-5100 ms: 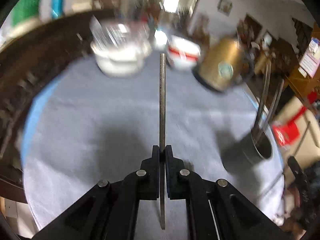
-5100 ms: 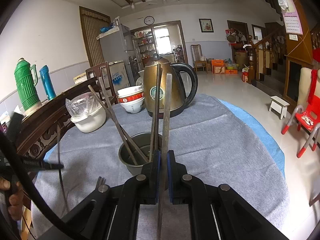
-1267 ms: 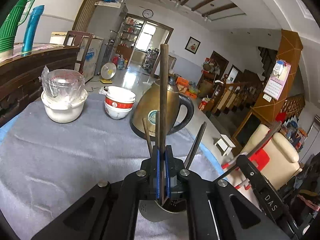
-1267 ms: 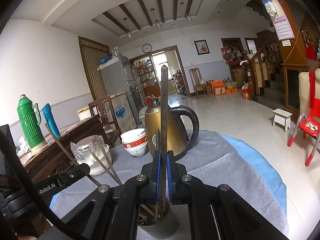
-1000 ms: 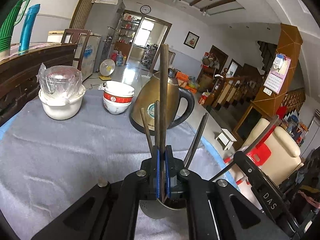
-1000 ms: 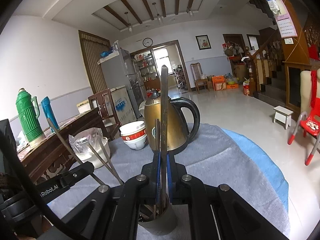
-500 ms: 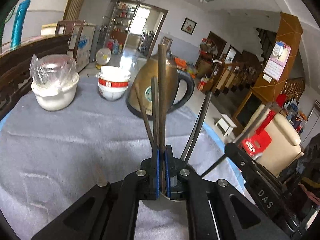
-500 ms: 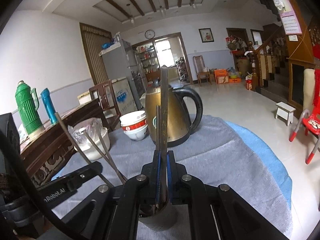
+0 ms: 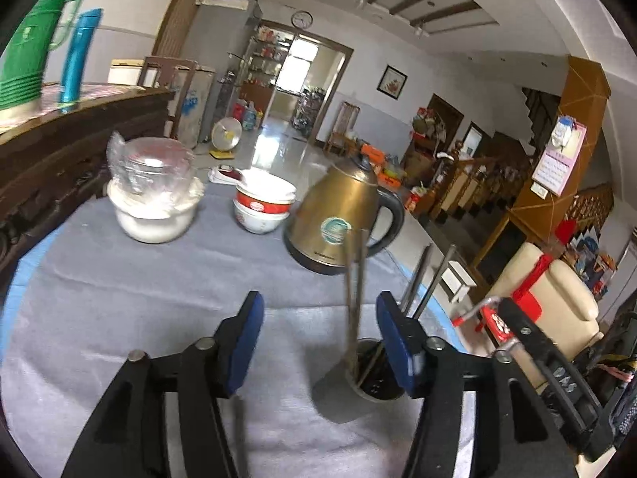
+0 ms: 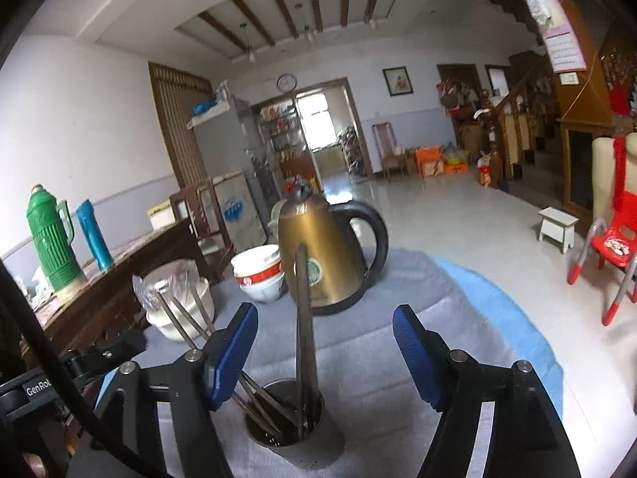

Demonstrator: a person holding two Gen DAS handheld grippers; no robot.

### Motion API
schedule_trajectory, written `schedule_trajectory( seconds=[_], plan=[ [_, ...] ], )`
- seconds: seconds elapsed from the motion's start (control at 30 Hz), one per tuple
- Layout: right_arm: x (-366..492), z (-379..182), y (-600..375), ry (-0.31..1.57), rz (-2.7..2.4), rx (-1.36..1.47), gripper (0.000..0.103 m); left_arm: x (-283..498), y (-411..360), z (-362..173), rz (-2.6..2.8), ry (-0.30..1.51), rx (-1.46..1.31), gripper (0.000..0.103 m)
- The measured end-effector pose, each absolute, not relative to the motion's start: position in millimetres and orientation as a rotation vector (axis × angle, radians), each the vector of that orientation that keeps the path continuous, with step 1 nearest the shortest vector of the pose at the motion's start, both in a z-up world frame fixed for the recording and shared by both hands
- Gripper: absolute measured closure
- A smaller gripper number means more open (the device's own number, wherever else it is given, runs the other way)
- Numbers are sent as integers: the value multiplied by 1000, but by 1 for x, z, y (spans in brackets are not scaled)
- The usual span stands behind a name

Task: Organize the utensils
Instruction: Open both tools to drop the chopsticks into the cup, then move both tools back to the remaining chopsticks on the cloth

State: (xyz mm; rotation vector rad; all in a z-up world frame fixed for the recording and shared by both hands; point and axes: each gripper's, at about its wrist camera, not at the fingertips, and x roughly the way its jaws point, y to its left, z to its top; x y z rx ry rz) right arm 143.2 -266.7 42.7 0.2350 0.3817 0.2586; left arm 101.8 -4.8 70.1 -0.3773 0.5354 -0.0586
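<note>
Both grippers hang over the grey-clothed table (image 10: 458, 342) with their jaws opening, blue pads apart and pressing on nothing. The right gripper (image 10: 324, 342) sits straight above the metal utensil cup (image 10: 296, 444), which stands on the cloth at six o'clock in its view; one dark chopstick (image 10: 303, 318) rises nearly upright between its spread pads, touching neither. More chopsticks (image 10: 181, 314) lean out of the cup toward ten o'clock, behind the left pad. The left gripper (image 9: 318, 342) is beside the same cup (image 9: 372, 378), seen low at five o'clock against the inner face of its right-hand finger, with blurred sticks standing in it and two more slanting toward one o'clock. Beyond, at twelve o'clock, stands a brass kettle (image 10: 322, 255), a stack of red-banded bowls (image 10: 260, 275) at eleven and a white plastic-covered bowl (image 10: 179, 302) at ten
</note>
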Motion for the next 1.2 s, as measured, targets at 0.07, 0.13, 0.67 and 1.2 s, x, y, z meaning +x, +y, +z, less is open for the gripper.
schedule_trajectory(
  seconds=[0.07, 0.13, 0.67, 1.2],
  plan=[
    [130, 43, -268, 378, 271, 232, 29, 91, 6, 65, -28, 541, -367, 33],
    [119, 35, -266, 407, 294, 229, 29, 79, 19, 52, 4, 577, -345, 31],
    [90, -101, -214, 1032, 419, 143, 30, 29, 79, -96, 259, 1136, -292, 31],
    [116, -123, -85, 1199, 620, 93, 90, 13, 68, -104, 244, 1116, -226, 30]
  ],
)
